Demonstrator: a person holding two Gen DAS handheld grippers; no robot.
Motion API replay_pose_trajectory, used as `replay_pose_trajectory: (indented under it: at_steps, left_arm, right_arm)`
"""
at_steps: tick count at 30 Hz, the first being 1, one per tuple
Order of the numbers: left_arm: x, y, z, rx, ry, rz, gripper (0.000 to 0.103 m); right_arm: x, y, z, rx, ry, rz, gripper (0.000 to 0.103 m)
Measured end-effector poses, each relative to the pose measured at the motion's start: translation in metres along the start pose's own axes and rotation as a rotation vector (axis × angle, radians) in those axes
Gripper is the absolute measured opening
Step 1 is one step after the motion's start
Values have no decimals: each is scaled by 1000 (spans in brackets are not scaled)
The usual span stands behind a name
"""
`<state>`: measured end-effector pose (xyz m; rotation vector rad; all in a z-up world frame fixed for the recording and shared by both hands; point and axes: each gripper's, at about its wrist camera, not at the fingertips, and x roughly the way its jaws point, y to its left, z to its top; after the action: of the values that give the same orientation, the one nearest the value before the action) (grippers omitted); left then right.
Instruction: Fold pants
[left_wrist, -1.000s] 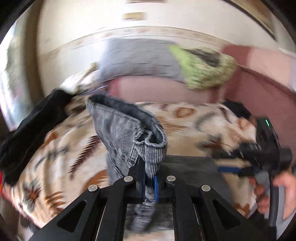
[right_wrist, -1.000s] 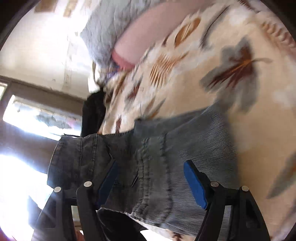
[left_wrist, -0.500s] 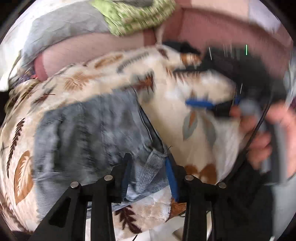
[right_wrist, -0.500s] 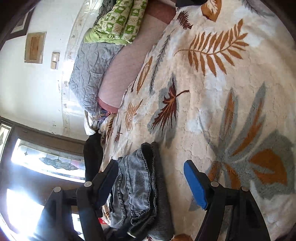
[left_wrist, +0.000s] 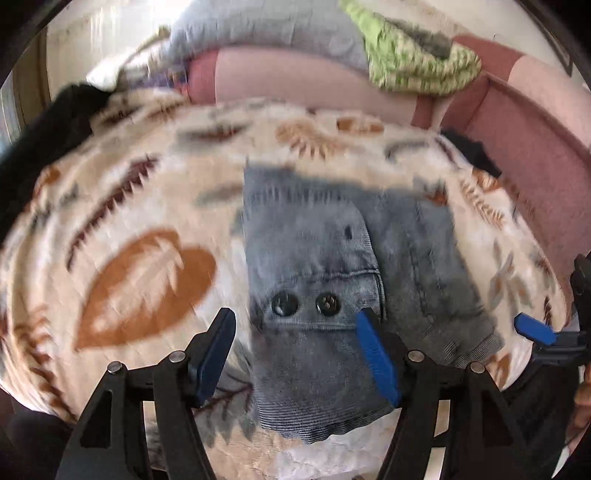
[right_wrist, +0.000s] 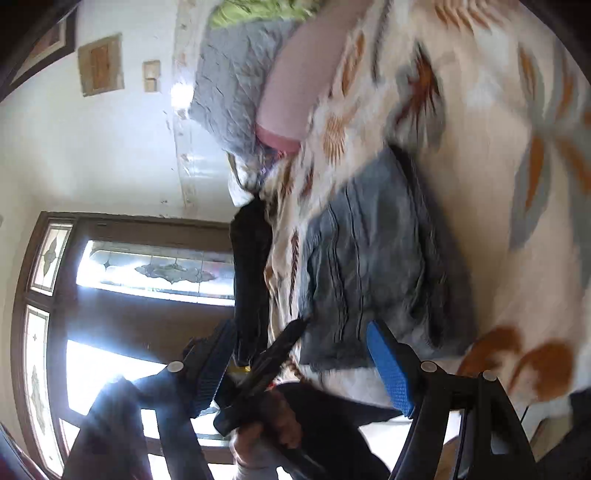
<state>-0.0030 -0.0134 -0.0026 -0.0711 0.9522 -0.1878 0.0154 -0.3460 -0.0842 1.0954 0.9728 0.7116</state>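
The grey-blue pants (left_wrist: 332, 280) lie folded into a compact stack on the leaf-patterned blanket (left_wrist: 147, 229), waistband buttons facing up. My left gripper (left_wrist: 295, 354) is open and empty, hovering just above the near edge of the stack. My right gripper (right_wrist: 303, 369) is open and empty, off the stack's side; one blue pad (left_wrist: 533, 328) of it shows at the right edge of the left wrist view. In the right wrist view the folded pants (right_wrist: 373, 266) lie ahead of the fingers, and the left gripper (right_wrist: 273, 354) shows below them.
A pink sofa back (left_wrist: 517, 140) and cushion (left_wrist: 306, 85) border the blanket. A grey quilt (left_wrist: 266, 29) and green cloth (left_wrist: 417, 62) lie on top. A black garment (left_wrist: 44, 140) hangs at the left edge. A glass door (right_wrist: 122, 280) is beyond.
My left gripper held the pants raised, laid them down folded and opened. My right gripper stayed open and drew back from the stack.
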Motion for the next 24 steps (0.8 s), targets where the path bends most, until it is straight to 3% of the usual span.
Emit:
replay_pose_trajectory:
  at_steps: [2,3,4,6,7,9,10,12,15,18,20,23,24]
  left_arm:
    - [4,3,-7,-17,-5,-37,69]
    - [2,3,-8,-25,1,-47,69]
    - [2,2,-7,-26,-2,-55,69]
    - [-12,3,-4,-11,-55,-51,69]
    - [-19,4,-2,-4,-99,-33,69]
    - [-20,6,2,-2,-124,-17,69]
    - [-13,8,1,-12,-98,-13,69]
    - [4,14,-2,-47,-53,-28,69]
    - [11,23,-8,-92,-55,-51,73]
    - [10,22,-11,-80,-64,-43,75]
    - [9,21,-12,-79,-71,-34,75]
    - [10,23,-13,-89,-71,-42,76]
    - [11,23,-13,-90,-71,-42,76]
  right_arm:
    - [17,-39,-1,101,13,-121,72]
    - [14,-49,-2,149,-16,-100,58]
    - [10,-49,-2,167,-26,-83,57]
    - [4,-28,-2,97,-42,-167,60]
    - [3,-12,-4,45,-53,-198,69]
    - [7,6,-5,6,-31,-151,73]
    - [12,10,-6,2,-25,-145,73]
    - [23,5,-6,35,-19,-211,73]
    - [34,-17,-12,129,-25,-221,73]
    - [32,-13,-10,109,-59,-221,71]
    - [34,-12,-5,96,-75,-247,63]
    - [36,-20,2,104,-78,-291,39]
    - [38,-24,3,103,-74,-316,22]
